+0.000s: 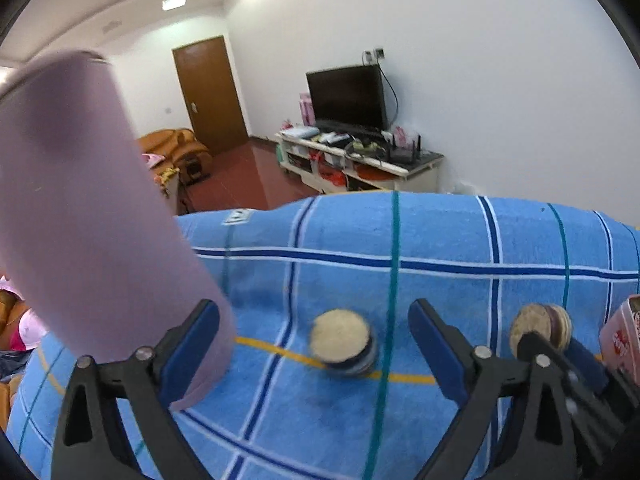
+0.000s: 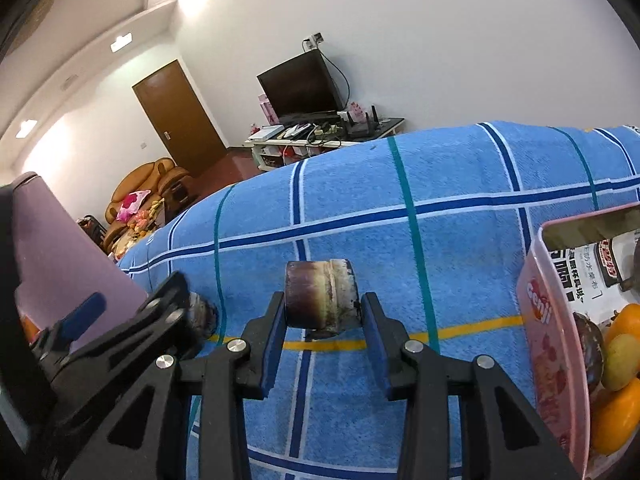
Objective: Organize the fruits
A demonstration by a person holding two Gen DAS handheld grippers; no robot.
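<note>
Two short brown cylinder pieces, like sugarcane segments, lie on a blue checked towel (image 1: 440, 240). In the left wrist view one piece (image 1: 342, 341) lies between the fingers of my open left gripper (image 1: 316, 346), untouched. My right gripper (image 2: 323, 322) is shut on the other piece (image 2: 320, 298), which also shows in the left wrist view (image 1: 540, 326). A clear pink-printed box (image 2: 540, 316) at the right holds oranges (image 2: 618, 420) and other fruit. My left gripper shows at lower left in the right wrist view (image 2: 132, 320).
A tall lilac tumbler (image 1: 80, 208) stands at the left, touching my left gripper's left finger. Beyond the towel's far edge are a TV stand (image 1: 360, 156), a door and a sofa.
</note>
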